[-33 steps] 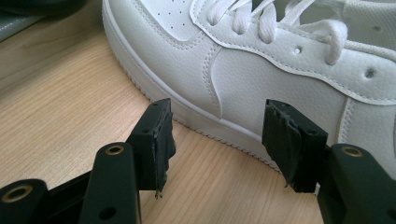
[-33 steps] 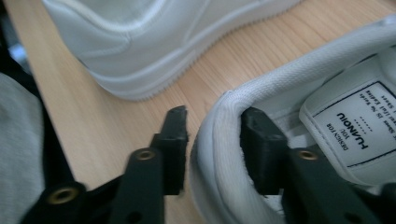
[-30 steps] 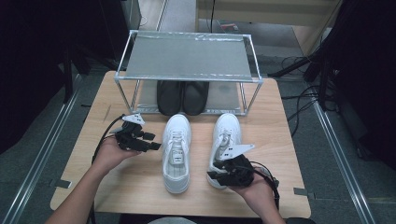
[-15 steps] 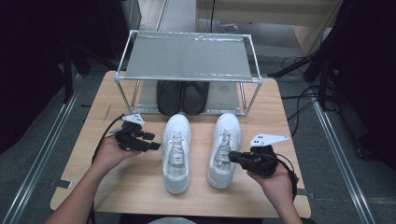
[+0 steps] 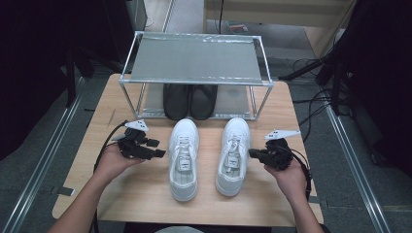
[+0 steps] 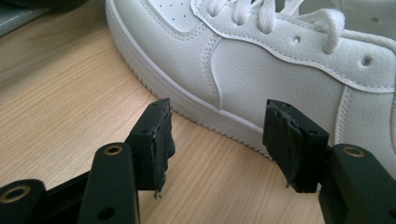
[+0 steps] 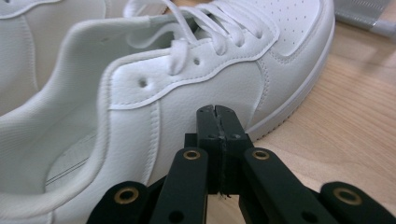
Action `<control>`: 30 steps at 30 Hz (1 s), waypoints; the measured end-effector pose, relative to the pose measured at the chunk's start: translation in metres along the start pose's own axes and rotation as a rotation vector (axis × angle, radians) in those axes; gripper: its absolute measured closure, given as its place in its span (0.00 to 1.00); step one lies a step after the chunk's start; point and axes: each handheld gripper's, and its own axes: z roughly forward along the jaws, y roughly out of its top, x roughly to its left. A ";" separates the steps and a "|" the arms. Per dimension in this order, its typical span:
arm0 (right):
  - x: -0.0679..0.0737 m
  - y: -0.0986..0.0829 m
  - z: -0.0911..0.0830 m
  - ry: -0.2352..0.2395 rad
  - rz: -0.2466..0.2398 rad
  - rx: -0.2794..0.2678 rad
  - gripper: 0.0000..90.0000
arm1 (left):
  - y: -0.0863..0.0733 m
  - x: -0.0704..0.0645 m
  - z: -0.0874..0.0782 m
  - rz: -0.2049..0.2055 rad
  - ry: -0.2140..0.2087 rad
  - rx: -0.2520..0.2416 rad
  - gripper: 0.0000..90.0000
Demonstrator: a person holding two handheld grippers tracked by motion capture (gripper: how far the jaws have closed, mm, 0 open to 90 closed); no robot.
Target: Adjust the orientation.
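Note:
Two white sneakers stand side by side on the wooden table (image 5: 145, 194), toes toward the rack: the left sneaker (image 5: 183, 158) and the right sneaker (image 5: 233, 155). My left gripper (image 5: 159, 149) is held just left of the left sneaker (image 6: 261, 70), jaws open and empty, aimed at its side. To the right of the right sneaker (image 7: 187, 93), my right gripper (image 5: 252, 154) has its jaws shut on nothing, their tips (image 7: 217, 112) close to the shoe's side wall. A pair of black shoes (image 5: 189, 100) sits on the lower level of the metal rack (image 5: 194, 58).
The metal rack's grey top shelf stands at the table's far edge. Cables trail from both grippers across the table. Dark equipment and floor rails flank the table on both sides.
My right gripper has moved from the heel of the right sneaker out to its right side and a little farther from me. The left gripper has stayed in place.

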 end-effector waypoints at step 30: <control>0.005 0.024 0.032 0.030 -0.055 0.036 1.00 | -0.026 -0.007 -0.015 -0.043 0.036 -0.009 0.47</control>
